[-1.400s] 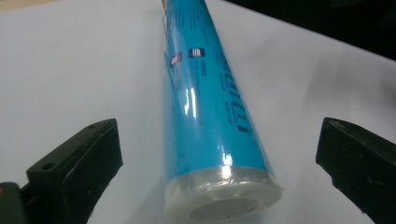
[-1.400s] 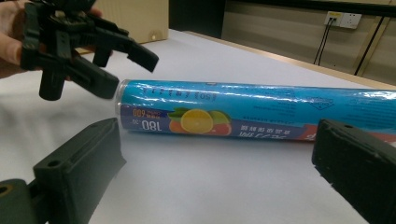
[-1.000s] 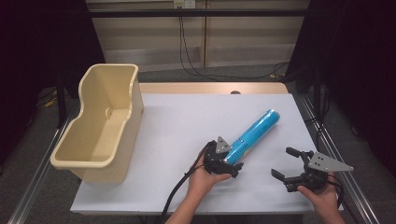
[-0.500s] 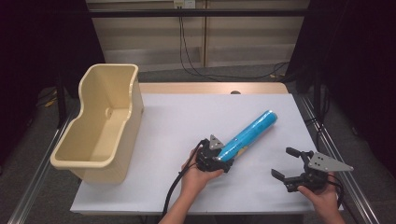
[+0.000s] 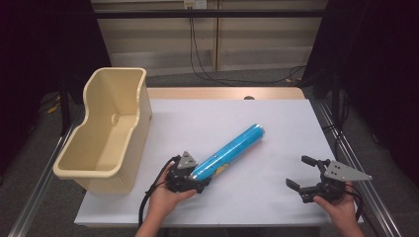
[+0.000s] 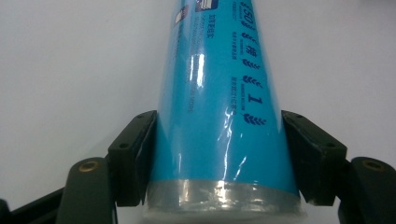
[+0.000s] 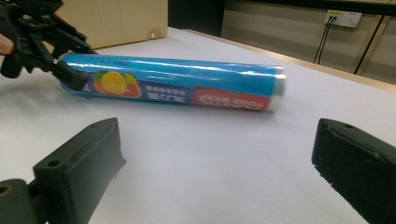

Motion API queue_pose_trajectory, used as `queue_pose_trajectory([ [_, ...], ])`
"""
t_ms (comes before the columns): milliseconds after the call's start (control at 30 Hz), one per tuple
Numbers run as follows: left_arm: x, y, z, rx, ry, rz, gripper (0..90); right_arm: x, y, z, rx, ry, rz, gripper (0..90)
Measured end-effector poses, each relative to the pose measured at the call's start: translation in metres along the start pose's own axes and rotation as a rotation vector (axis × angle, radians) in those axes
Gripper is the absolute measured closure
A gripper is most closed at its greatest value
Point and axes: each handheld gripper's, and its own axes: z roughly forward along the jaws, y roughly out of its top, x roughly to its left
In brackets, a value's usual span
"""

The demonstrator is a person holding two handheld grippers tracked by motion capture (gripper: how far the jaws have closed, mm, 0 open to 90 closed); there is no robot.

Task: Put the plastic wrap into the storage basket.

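the left gripper had its jaws pinching the near end of the blue roll, which lay on the white table pointing toward 1 o'clock. by my reading the grasp was made but no lift begun. the right gripper, at 3 o'clock, sat spread and empty. the roll was glossy, film-wrapped, cylindrical; the beige bin at 9 o'clock looked like smooth plastic.

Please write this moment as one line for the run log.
left gripper: shut on blue roll | right gripper: open, holds nothing | beige bin: at left
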Motion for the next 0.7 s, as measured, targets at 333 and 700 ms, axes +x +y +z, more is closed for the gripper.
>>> queue_pose_trajectory([
  [333,0.006,-0.026,-0.033,0.01,0.005,-0.022,31.7,0.001,0.001,0.002,0.007,0.004,-0.004,1.4],
  [700,0.006,0.018,-0.02,0.045,-0.004,-0.021,22.8,0.001,0.001,0.003,0.009,0.005,0.0,1.4],
])
